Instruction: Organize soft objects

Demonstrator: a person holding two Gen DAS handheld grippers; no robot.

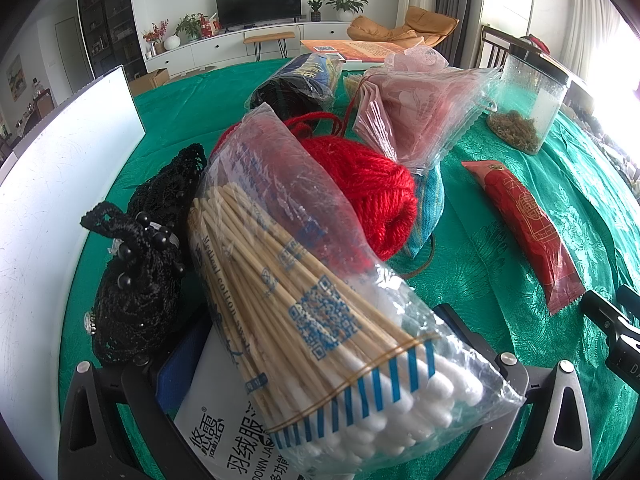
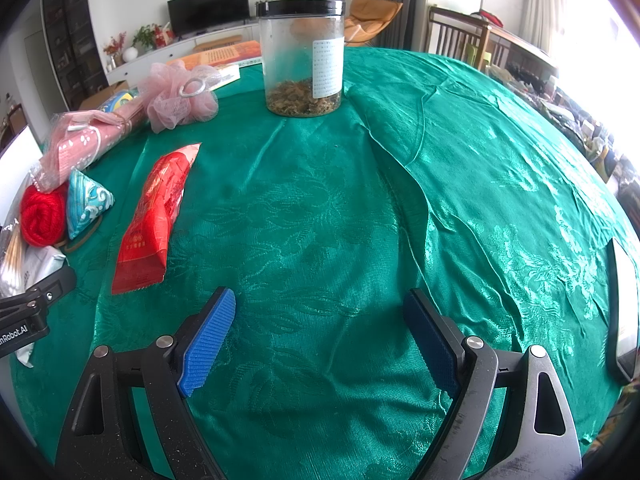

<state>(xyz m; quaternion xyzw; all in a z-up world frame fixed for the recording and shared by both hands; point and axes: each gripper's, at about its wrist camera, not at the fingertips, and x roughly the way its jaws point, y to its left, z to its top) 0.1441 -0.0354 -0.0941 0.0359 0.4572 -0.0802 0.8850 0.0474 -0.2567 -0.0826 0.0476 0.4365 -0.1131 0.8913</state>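
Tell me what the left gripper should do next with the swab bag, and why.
Probably ease the swab bag down beside the red yarn. The left gripper seems to hold it above a white pouch, and the right gripper is open and empty.

Daylight is entering from windows at right; a television [image 1: 258, 2] is standing on a white cabinet [image 1: 240, 46] far behind.

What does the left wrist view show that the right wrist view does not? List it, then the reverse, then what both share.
Left wrist only: a black lace pouch and the left tool with a bag of cotton swabs between its fingers. Right wrist only: the right tool, open over bare green tablecloth. Both: red yarn ball, long red packet, black-lidded jar.
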